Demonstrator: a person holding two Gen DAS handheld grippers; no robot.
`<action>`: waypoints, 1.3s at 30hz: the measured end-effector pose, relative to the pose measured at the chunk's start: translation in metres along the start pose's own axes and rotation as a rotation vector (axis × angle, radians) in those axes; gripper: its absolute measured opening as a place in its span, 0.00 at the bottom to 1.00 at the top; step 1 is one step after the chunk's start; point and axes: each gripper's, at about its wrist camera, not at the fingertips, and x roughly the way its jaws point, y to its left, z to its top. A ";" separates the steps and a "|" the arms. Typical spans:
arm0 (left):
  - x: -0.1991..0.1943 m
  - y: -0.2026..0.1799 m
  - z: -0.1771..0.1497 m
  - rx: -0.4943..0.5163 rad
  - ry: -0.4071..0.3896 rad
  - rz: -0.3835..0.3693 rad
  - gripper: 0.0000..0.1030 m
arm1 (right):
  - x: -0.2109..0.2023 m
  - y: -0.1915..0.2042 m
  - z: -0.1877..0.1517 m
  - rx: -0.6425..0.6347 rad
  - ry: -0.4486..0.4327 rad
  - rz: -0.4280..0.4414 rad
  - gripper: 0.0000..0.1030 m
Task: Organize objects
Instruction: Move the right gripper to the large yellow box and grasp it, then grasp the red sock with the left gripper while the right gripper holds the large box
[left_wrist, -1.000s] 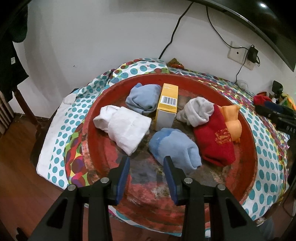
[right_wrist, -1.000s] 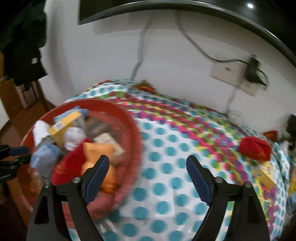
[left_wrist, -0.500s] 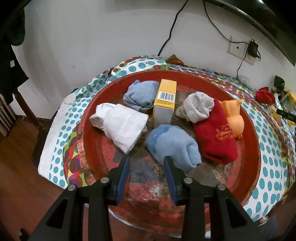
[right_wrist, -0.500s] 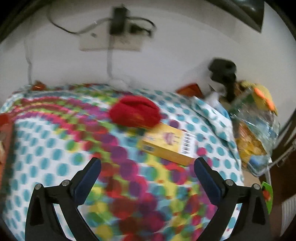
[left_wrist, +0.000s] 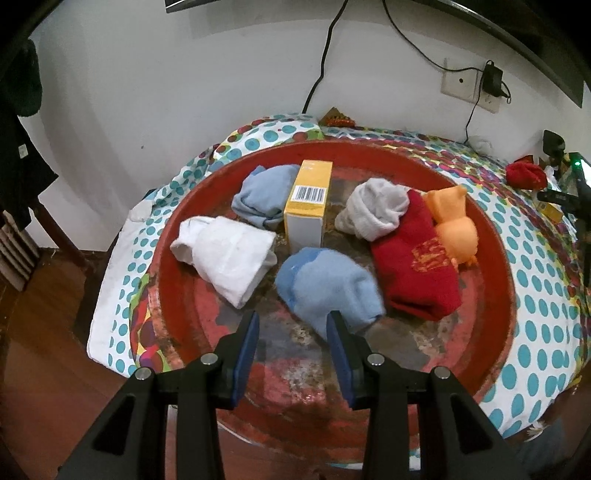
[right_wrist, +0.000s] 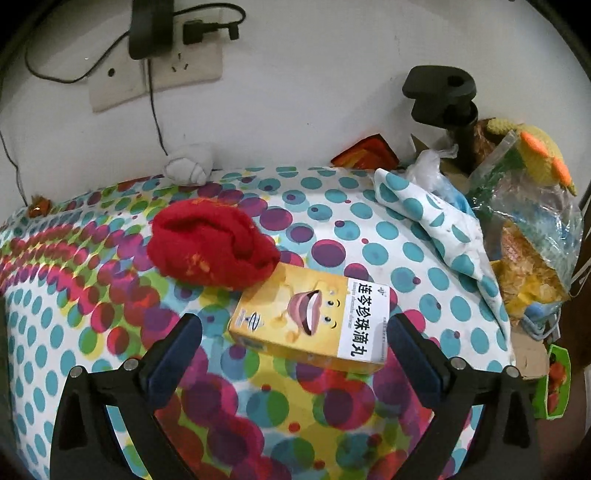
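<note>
In the left wrist view a round red tray (left_wrist: 177, 258) holds a white sock roll (left_wrist: 229, 254), a pale blue roll (left_wrist: 264, 194), a yellow box (left_wrist: 308, 206) standing on end, a grey roll (left_wrist: 376, 208), a red sock (left_wrist: 417, 266), an orange sock (left_wrist: 452, 225) and a blue roll (left_wrist: 328, 284). My left gripper (left_wrist: 293, 321) hovers open over the tray's near part, just short of the blue roll, holding nothing. In the right wrist view my right gripper (right_wrist: 293, 323) stands wide open around a flat-lying yellow box (right_wrist: 310, 321), its pads apart from it. A red sock roll (right_wrist: 210, 247) touches that box's far corner.
The dotted tablecloth (right_wrist: 55, 295) covers the table up to the wall. A wall socket with a charger (right_wrist: 155, 48) and cables hangs behind. A black clamp stand (right_wrist: 443, 92), plastic bags with snacks (right_wrist: 528, 240) and a folded cloth corner (right_wrist: 436, 229) crowd the right end.
The right gripper swept from beside the red tray rightward across the cloth to the yellow box and red roll, and its jaws spread wider. The left gripper stayed over the tray.
</note>
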 end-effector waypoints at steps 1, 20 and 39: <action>-0.001 -0.001 0.001 0.003 0.000 0.000 0.38 | 0.001 0.001 0.001 -0.008 -0.004 -0.007 0.96; -0.012 -0.042 0.007 0.048 0.011 -0.032 0.38 | 0.022 -0.018 -0.015 0.004 0.016 0.094 0.83; -0.018 -0.149 0.044 0.186 -0.008 -0.170 0.38 | -0.032 -0.001 -0.074 -0.248 -0.040 0.214 0.82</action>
